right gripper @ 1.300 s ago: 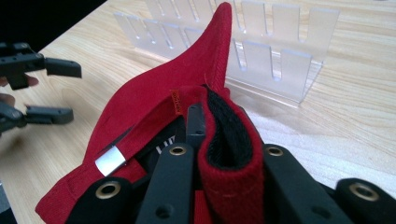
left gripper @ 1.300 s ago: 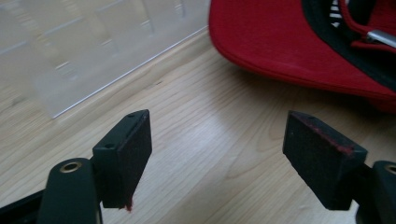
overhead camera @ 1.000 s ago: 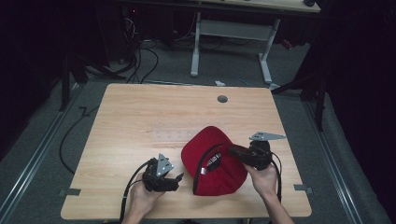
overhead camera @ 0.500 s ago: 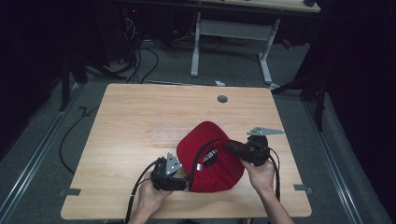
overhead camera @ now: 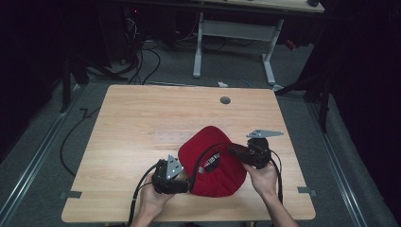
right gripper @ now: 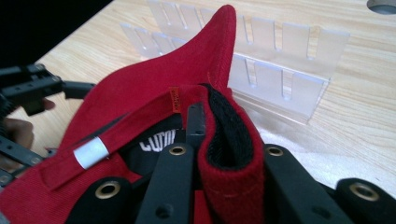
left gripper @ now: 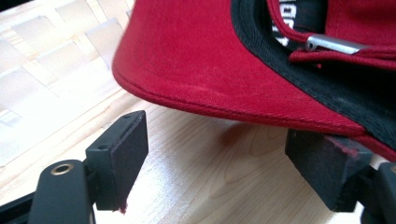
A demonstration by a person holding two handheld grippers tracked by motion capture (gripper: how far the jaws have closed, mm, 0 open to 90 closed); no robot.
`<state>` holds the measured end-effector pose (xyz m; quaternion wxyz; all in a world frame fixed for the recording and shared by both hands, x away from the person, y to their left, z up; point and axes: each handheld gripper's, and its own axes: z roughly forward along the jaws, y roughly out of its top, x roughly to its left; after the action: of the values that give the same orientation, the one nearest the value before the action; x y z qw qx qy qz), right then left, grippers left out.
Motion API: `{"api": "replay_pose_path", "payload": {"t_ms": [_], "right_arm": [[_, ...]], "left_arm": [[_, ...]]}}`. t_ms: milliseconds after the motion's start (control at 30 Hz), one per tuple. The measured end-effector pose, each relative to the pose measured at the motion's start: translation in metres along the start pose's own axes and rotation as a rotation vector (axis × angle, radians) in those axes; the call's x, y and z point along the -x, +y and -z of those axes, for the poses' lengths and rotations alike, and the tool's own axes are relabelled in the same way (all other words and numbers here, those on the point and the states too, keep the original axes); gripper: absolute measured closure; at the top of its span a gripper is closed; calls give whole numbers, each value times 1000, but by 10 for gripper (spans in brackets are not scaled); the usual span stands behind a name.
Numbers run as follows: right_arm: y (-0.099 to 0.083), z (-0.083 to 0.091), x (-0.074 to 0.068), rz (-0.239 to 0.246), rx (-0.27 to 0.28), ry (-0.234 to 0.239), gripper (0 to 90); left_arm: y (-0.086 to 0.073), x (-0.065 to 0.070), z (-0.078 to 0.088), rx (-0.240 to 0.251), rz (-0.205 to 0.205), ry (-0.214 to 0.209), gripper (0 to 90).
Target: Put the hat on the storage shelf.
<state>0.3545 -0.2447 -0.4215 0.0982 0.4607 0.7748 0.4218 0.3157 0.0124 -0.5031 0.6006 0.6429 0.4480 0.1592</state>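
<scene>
A red cap (overhead camera: 213,163) with a black inner band lies upside down near the table's front edge. My right gripper (overhead camera: 232,150) comes in from the right and is shut on the cap's back rim (right gripper: 229,154), with red cloth and black band pinched between the jaws. The cap's strap and its metal tip (right gripper: 91,153) lie to the left of that grip. My left gripper (overhead camera: 188,182) sits at the cap's left side, open. In the left gripper view its fingers (left gripper: 119,158) stand wide apart on the wood, with the cap's edge (left gripper: 210,56) just above and beyond them.
A clear plastic slotted rack (right gripper: 280,60) stands on the table just behind the cap. A round grey grommet (overhead camera: 225,100) sits near the far edge. Cables trail from both grippers toward the front edge. The wooden table (overhead camera: 142,118) has bare room at left and back.
The cap has tipped and shifted a little toward the left gripper, which has turned to face its edge. Both hands have stayed nearly where they were.
</scene>
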Motion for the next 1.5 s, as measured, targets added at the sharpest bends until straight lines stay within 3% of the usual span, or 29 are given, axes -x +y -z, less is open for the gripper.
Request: {"api": "replay_pose_path", "payload": {"t_ms": [267, 700, 1100, 1200, 1267, 1333, 1433, 1500], "right_arm": [[-1, -3, -2, 4, -48, -22, 817], [-3, -4, -4, -4, -85, -16, 815], [-10, -10, -6, -18, -118, 18, 815], [-10, -10, -5, -20, -122, 25, 814], [-10, -11, -6, -25, -129, 47, 815], [-11, -12, -8, -34, -133, 89, 814], [-9, -14, -13, -18, -129, 82, 812], [-9, -14, -13, -26, -127, 94, 811]], "left_arm": [[4, 1, 4, 12, -25, 0, 202], [9, 8, 9, 28, -69, -20, 194], [5, 12, 7, 1, -151, 0, 196], [5, 12, 7, -4, -160, 7, 210], [4, 13, 6, -2, -187, 18, 254], [3, 16, 5, -12, -180, -9, 290], [1, 19, 6, -9, -190, -32, 344], [4, 16, 8, -16, -167, -42, 377]]}}
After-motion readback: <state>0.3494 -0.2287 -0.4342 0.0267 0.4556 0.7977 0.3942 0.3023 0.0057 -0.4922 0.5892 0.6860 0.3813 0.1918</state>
